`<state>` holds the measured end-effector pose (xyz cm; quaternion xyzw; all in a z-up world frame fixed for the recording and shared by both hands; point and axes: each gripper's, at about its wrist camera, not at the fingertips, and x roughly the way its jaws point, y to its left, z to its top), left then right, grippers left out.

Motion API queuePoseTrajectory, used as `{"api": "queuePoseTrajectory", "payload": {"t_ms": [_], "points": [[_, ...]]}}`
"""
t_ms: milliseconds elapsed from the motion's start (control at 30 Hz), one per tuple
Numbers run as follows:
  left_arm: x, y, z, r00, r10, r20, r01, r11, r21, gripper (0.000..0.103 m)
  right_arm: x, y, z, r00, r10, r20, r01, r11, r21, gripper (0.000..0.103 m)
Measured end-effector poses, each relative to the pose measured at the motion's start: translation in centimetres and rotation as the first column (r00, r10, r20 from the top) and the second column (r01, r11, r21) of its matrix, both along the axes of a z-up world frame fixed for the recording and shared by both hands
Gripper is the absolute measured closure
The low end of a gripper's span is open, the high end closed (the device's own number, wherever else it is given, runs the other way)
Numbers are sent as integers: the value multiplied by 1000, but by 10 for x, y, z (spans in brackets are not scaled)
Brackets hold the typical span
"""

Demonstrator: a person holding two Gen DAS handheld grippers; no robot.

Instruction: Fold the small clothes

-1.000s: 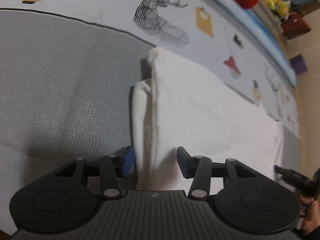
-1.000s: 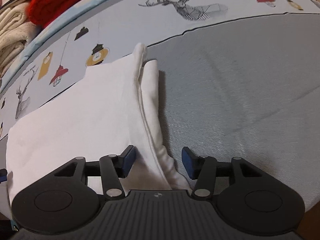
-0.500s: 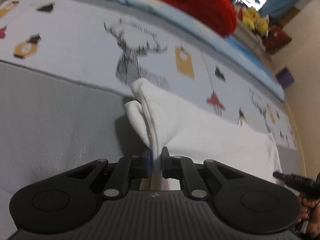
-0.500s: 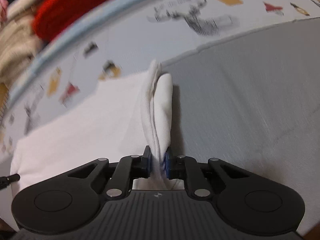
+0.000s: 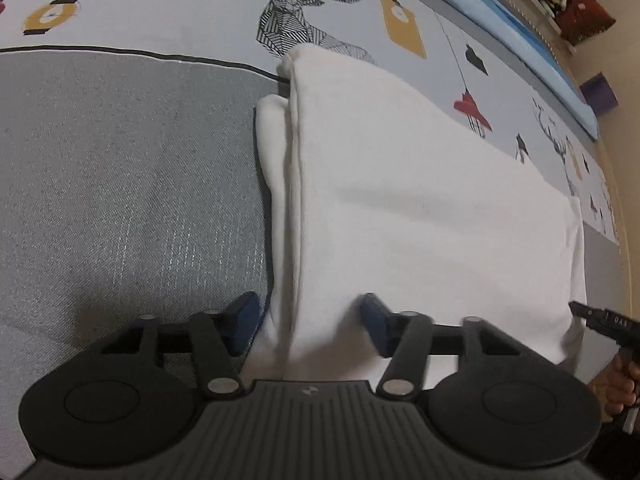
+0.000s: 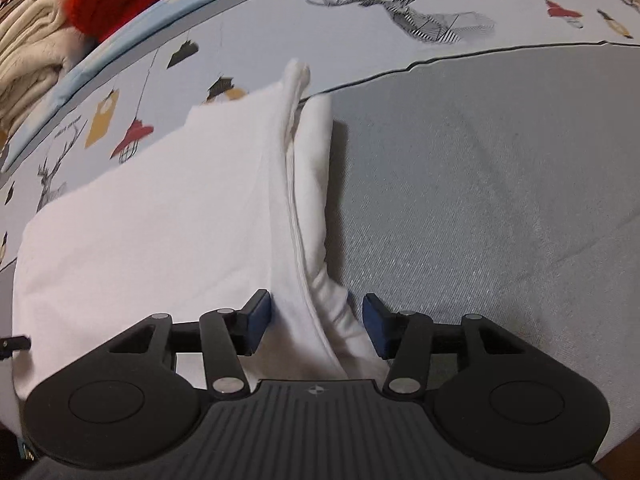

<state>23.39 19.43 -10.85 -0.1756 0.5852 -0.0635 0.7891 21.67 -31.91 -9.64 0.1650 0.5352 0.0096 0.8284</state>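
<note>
Both tools stand spread apart, their jaws having just been opening. The left gripper [image 5: 308, 322] straddles the folded edge of the white garment [image 5: 420, 200] low in the frame, its blue pads clear of the cloth. The right gripper [image 6: 316, 322] likewise brackets the garment's rolled edge without pinching it. The garment lies flat across the grey blanket [image 5: 120, 180] and the deer-printed sheet [image 5: 200, 4]. The sheet's printed lettering is too small to read.
</note>
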Motion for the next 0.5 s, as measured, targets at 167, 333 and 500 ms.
{"api": "queuePoseTrajectory", "payload": {"t_ms": [167, 333, 500], "points": [[1, -7, 2, 999, -36, 24, 36, 999, 19, 75, -8, -1, 13, 999, -11, 40, 11, 1000, 0, 60], [-7, -5, 13, 997, -41, 71, 42, 999, -7, 89, -20, -2, 66, 977, 51, 208, -33, 996, -85, 60], [-20, 4, 30, 995, -10, 101, 4, 998, 61, 89, -45, -9, 101, 921, 46, 386, -3, 994, -112, 60]]}}
